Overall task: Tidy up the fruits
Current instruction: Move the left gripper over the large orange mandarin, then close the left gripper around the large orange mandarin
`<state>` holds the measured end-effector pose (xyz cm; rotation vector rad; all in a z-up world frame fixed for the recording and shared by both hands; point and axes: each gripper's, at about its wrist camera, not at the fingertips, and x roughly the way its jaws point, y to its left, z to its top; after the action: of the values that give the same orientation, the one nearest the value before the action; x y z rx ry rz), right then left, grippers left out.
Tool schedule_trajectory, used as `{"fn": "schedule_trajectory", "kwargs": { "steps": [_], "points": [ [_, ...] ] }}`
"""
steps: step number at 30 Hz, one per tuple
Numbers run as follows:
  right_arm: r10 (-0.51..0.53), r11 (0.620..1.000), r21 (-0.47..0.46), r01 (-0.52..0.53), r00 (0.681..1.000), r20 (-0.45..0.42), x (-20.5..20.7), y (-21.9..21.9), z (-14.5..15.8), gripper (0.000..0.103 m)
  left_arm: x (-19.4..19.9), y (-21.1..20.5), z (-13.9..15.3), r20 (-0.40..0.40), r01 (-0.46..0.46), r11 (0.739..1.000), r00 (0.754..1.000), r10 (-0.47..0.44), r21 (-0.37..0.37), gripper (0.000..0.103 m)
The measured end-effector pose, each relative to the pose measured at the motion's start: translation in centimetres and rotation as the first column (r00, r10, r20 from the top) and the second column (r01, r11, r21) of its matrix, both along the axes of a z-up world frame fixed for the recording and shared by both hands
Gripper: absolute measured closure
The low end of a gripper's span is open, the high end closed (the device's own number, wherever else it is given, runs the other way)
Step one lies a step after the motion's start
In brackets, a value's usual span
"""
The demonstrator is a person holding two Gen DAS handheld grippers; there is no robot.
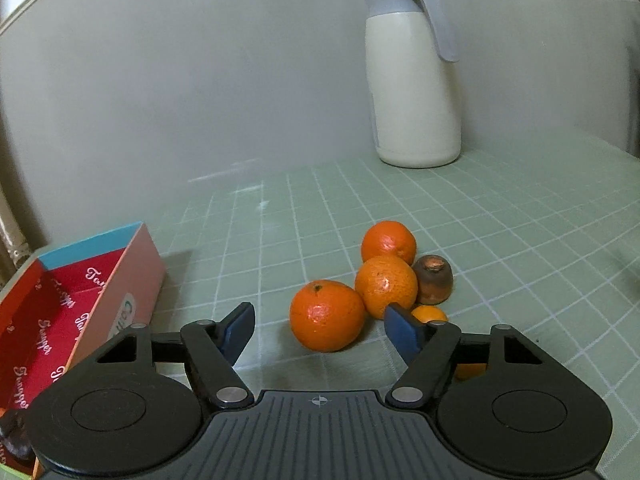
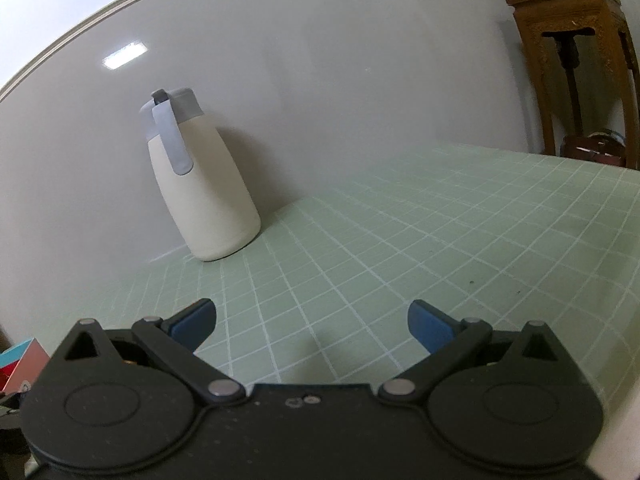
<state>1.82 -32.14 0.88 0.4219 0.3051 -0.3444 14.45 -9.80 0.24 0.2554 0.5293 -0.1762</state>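
Three oranges lie in a cluster on the green checked tablecloth in the left wrist view: a near one (image 1: 327,315), a middle one (image 1: 386,286) and a far one (image 1: 389,242). A brown fruit (image 1: 433,280) leans against them on the right. A smaller orange fruit (image 1: 430,314) is partly hidden behind my right finger. My left gripper (image 1: 320,320) is open, its blue pads (image 1: 240,328) on either side of the near orange with a gap on both sides. My right gripper (image 2: 312,328) is open over bare cloth, nothing between its fingers.
An open pink and red box (image 1: 100,300) stands at the left, with something dark (image 1: 14,436) in its near end. A white jug with a grey lid (image 1: 412,80) stands by the back wall (image 2: 204,184). A wooden stand (image 2: 580,60) rises beyond the table's right edge.
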Motion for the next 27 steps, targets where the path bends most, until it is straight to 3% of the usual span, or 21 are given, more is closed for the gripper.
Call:
{"fn": "schedule_trajectory", "kwargs": {
  "steps": [4, 6, 17, 27],
  "points": [
    [0.011, 1.0, -0.001, -0.011, 1.0, -0.004, 0.18, -0.01, 0.05, 0.0, 0.16, -0.4, -0.25, -0.018, 0.02, 1.0, 1.0, -0.02, 0.005, 0.038],
    [0.01, 1.0, -0.002, -0.01, 1.0, -0.005, 0.17, -0.13, 0.07, 0.0, 0.38, -0.53, -0.45, -0.036, 0.03, 1.0, 0.999, -0.03, 0.004, 0.051],
    [0.016, 1.0, 0.011, -0.016, 1.0, -0.018, 0.57, -0.13, -0.13, 0.0, 0.42, -0.21, -0.43, -0.037, 0.015, 1.0, 0.999, -0.016, -0.014, 0.058],
    [-0.011, 0.999, -0.033, 0.011, 1.0, -0.014, 0.46, 0.12, -0.08, 0.0, -0.17, -0.18, -0.3, -0.009, 0.02, 1.0, 1.0, -0.02, -0.012, 0.061]
  ]
}}
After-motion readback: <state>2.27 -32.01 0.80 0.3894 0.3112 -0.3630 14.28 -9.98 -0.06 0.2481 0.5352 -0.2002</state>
